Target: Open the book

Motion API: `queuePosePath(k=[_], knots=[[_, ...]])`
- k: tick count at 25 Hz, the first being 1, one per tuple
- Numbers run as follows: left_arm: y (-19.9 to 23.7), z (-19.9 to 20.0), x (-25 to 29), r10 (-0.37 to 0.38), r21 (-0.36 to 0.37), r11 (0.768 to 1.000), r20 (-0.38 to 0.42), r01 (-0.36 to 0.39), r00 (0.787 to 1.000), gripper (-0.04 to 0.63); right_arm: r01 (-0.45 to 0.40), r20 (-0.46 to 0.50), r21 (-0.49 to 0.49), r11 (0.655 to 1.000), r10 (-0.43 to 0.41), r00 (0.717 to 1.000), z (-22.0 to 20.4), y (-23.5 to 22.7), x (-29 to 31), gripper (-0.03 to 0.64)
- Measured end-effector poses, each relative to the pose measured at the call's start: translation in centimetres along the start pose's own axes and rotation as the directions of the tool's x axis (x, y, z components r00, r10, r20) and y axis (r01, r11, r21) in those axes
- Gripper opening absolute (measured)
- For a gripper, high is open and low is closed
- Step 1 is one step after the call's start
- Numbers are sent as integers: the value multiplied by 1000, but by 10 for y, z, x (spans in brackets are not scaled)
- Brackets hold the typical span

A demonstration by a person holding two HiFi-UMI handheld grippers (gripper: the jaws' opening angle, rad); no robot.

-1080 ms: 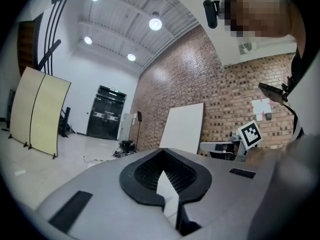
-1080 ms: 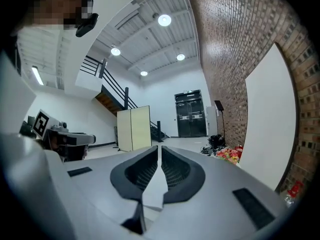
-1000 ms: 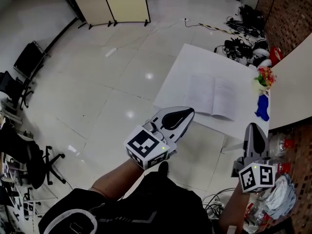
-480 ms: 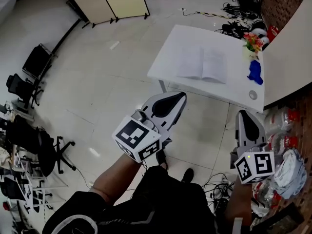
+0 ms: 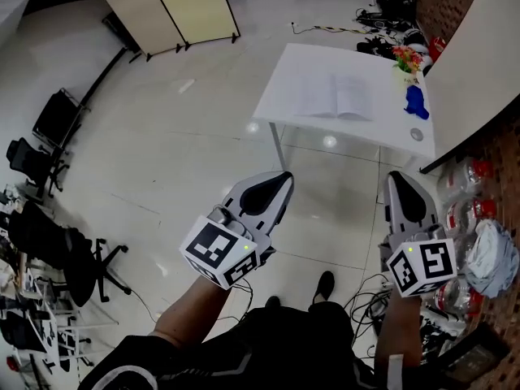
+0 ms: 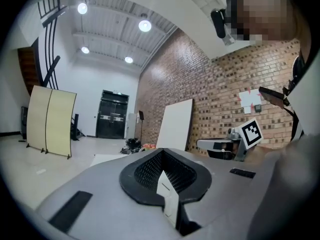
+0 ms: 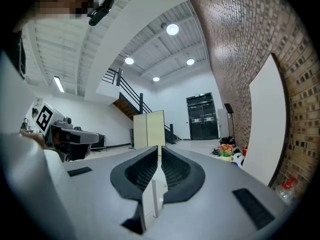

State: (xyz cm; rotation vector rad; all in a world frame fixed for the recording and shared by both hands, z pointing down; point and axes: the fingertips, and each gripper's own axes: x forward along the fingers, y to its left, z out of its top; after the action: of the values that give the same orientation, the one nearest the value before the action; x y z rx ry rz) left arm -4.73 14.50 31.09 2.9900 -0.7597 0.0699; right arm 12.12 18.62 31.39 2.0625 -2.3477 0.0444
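The white paper book (image 5: 335, 97) lies flat with its pages spread, near the middle of the white rectangular bench (image 5: 284, 80), which stands on a glossy pale tiled floor (image 5: 162, 161) at the upper right of the head view. On the bench's right end, beside the book, are a small bunch of red and yellow flowers (image 5: 404, 55), a blue object (image 5: 415, 101) whose kind cannot be made out, and a small round grey disc (image 5: 417, 134).

Both grippers are held out over the floor, well apart from the bench and the book. The left hand-held gripper (image 5: 282, 177), grey with black pads and a marker cube at its rear, has its jaws together with nothing between them, as the left gripper view (image 6: 162, 151) shows. The right hand-held gripper (image 5: 398, 177) is likewise closed and empty; in the right gripper view (image 7: 160, 148) only a thin slit separates the pads.

A cream folding screen (image 5: 175, 6) stands beyond the bench, and black office chairs (image 5: 49, 112) line the left edge of the room.
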Motion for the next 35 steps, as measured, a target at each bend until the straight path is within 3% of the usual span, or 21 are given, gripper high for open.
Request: queuePosePath(k=[5,10,23,35], knots=[[1,-16,-76,-38,-19,999,6,38,999,-3,26,-28,11,1000,-26,999,-11,75,-40,8],[-13,-20,-111,-71,-40,997,14,71,997,-3,80,-41,19,997,-79,996,-11,108,-89,8],[-89,0,-136,-70,-61,995,57,73,996,-5,111,12,-16,994,-110,994,21,106,-181,2],[-108,6,-149,-62,-34,997,59,65,996,-4,114,39,-34,993,-113,993,31,109,-198,2]])
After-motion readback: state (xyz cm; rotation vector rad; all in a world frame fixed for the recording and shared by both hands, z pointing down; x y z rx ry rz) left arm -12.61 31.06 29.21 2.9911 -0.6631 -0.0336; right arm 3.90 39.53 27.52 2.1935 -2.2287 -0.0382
